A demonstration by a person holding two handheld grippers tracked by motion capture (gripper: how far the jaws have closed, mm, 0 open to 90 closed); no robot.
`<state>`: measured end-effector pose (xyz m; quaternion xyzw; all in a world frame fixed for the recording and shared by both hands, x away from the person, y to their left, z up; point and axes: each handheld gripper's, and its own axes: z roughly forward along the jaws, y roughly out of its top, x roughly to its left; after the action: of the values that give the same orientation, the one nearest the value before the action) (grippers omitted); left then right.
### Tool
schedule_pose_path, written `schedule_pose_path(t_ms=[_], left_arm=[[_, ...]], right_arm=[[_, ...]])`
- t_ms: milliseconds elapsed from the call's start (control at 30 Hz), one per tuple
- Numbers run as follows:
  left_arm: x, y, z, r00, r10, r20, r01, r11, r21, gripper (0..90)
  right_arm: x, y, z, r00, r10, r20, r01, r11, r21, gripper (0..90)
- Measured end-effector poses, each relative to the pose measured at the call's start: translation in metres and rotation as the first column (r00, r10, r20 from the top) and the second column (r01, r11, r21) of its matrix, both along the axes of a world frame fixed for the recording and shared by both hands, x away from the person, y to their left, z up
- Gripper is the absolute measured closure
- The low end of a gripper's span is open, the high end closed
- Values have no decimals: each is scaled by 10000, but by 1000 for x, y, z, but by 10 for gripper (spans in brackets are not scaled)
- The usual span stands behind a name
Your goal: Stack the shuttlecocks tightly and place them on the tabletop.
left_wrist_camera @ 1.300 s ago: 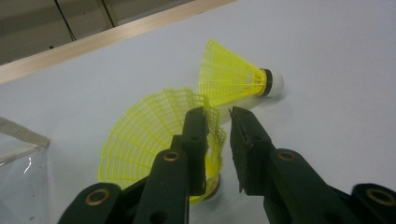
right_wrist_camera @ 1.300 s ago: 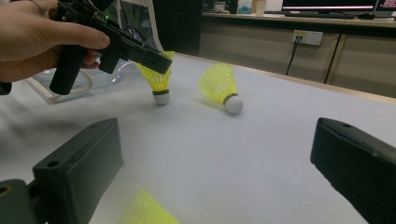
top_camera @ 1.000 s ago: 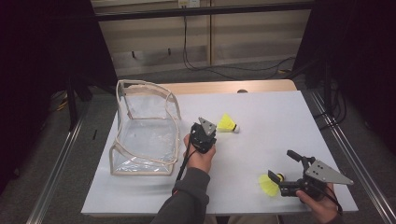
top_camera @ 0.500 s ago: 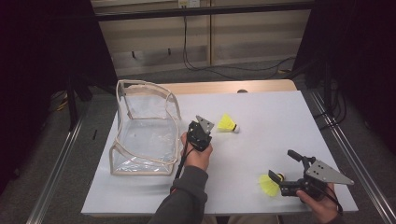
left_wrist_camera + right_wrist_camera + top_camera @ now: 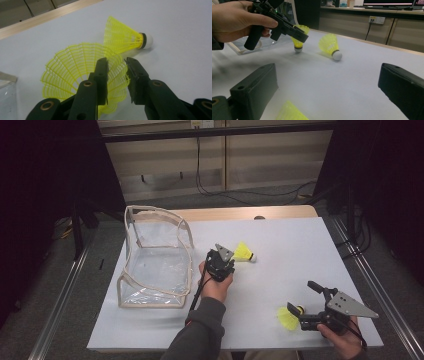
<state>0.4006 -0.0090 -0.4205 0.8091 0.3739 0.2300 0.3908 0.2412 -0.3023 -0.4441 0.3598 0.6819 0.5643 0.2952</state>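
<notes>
Two hands low, left tool [image 5: 223,258] (tilted down)

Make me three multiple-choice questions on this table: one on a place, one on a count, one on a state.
1. Where is the clear bag?
A. table's left side
B. table's right side
C. floor
2. How many yellow shuttlecocks?
A. two
B. three
C. five
3. The right gripper's jaws are:
A. wide open
B. shut on a shuttlecock
C. shut on the bag

A: the clear bag stands left. B: one upright, one lying, one nearest. A: the right gripper shows a broad gap.
</notes>
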Motion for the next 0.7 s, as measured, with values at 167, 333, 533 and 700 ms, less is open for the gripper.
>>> schedule_pose_path(t_ms=[167, 333, 533, 700], left_arm=[[1, -5, 5, 9997, -236, -51, 235, 9996, -171, 700], [3, -7, 6, 9995, -242, -207, 232, 9987, -452, 700], [4, -9, 7, 9989, -308, -359, 287, 9979, -576, 694], [6, -12, 10, 9982, -397, -441, 364, 9967, -729, 685]], right_arm=[[0, 0, 0, 10000, -43, -52, 43, 10000, 37, 17], [0, -1, 0, 10000, -42, -35, 43, 10000, 28, 17], [0, -1, 0, 10000, -6, -42, 6, 10000, 41, 17], [0, 0, 0, 10000, -15, -56, 15, 10000, 35, 17]])
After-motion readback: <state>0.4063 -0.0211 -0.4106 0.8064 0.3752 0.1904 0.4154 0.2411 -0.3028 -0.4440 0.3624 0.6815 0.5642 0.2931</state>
